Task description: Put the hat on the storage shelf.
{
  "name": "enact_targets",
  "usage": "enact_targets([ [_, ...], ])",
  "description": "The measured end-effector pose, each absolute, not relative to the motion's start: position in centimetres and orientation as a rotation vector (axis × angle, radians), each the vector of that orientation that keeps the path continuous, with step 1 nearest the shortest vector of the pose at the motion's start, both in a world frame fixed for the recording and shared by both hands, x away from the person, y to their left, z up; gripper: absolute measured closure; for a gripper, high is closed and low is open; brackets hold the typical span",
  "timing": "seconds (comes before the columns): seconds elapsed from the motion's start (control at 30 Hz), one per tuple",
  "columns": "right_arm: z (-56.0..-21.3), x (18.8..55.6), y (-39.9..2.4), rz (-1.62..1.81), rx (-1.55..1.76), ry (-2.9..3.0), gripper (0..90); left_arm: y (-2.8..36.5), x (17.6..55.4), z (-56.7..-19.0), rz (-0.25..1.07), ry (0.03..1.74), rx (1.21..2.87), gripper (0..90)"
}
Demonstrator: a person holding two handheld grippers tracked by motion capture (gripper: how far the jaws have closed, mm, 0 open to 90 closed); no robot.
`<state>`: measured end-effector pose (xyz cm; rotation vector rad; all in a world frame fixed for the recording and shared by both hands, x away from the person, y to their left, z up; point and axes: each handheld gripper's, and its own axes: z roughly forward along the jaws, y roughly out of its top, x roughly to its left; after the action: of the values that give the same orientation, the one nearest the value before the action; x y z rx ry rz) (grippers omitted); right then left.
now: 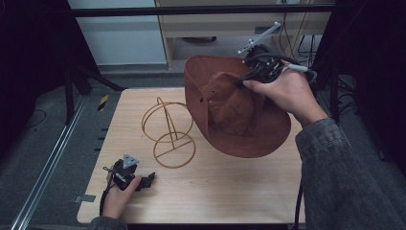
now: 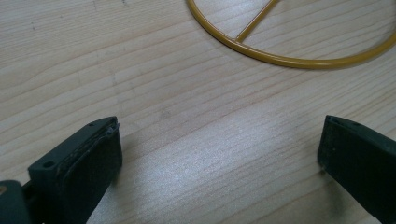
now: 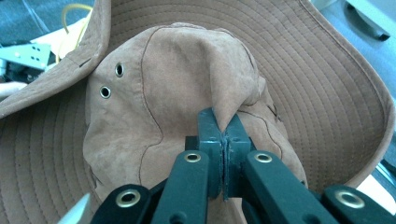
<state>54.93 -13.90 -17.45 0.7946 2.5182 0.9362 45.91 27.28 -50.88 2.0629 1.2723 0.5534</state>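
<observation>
A brown wide-brimmed hat (image 1: 239,115) hangs tilted above the right half of the table, its crown (image 3: 187,88) pinched in a fold by my right gripper (image 3: 224,123), which is shut on it. In the high view the right gripper (image 1: 246,79) sits at the hat's upper right. A yellow wire hat stand (image 1: 168,130) rests on the table just left of the hat. My left gripper (image 1: 143,181) lies low near the front left corner, its jaws wide apart over bare wood (image 2: 219,140), with the stand's base ring (image 2: 289,59) ahead of it.
The wooden table (image 1: 230,191) has its front edge close to my forearms. A metal rail (image 1: 48,163) runs along the floor at the left. Shelving and cables stand behind the table at the back right.
</observation>
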Motion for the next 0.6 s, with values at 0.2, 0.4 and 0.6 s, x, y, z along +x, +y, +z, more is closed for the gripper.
enact_targets([
  [0.2,-16.9,55.0,-13.1,0.972,0.782,2.501,89.3,27.3,45.9,-50.9,0.553,1.272,2.063,0.0],
  [0.4,-16.5,54.9,-12.4,0.998,0.769,2.486,89.2,27.3,45.9,-50.9,0.553,1.27,2.069,0.0],
  [0.6,-16.0,54.9,-11.3,1.029,0.745,2.476,89.2,27.3,45.9,-50.9,0.555,1.273,2.061,0.0],
])
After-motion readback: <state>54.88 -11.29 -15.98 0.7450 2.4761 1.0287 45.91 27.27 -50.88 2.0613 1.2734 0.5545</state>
